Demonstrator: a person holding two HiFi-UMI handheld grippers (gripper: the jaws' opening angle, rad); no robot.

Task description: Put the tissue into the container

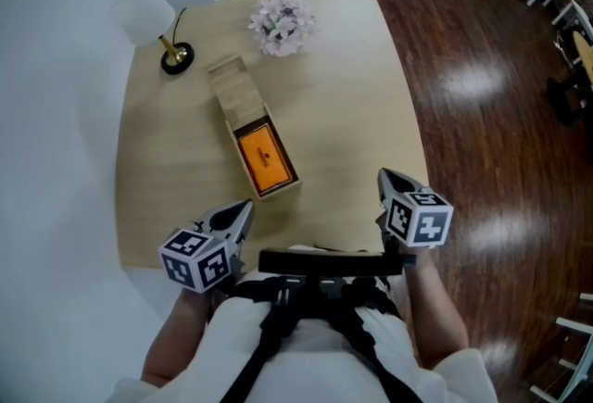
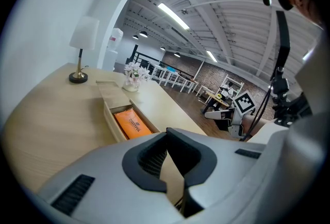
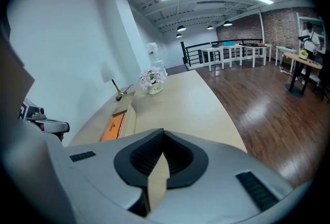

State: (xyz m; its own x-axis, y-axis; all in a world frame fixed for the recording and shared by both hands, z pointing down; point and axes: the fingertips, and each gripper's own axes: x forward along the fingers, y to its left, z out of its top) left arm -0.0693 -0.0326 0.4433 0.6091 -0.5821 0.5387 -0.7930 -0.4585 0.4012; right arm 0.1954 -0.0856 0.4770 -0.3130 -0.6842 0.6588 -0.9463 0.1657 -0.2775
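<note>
An orange tissue pack [image 1: 263, 158] lies inside the long wooden container [image 1: 237, 94] in the middle of the table; its near half is uncovered. In the left gripper view the pack [image 2: 131, 122] shows in the box ahead and to the left of the jaws. The right gripper view has the pack [image 3: 112, 127] far off to the left. My left gripper [image 1: 246, 207] is at the table's near edge, just short of the box, shut and empty. My right gripper [image 1: 384, 175] hovers near the table's right front edge, also shut with nothing in it.
A lamp with a white shade [image 1: 174, 56] stands at the far left corner, and a pot of pale flowers [image 1: 281, 21] at the far edge. The table [image 1: 352, 105] drops off to a dark wooden floor [image 1: 482, 114] on the right. A white wall runs along the left.
</note>
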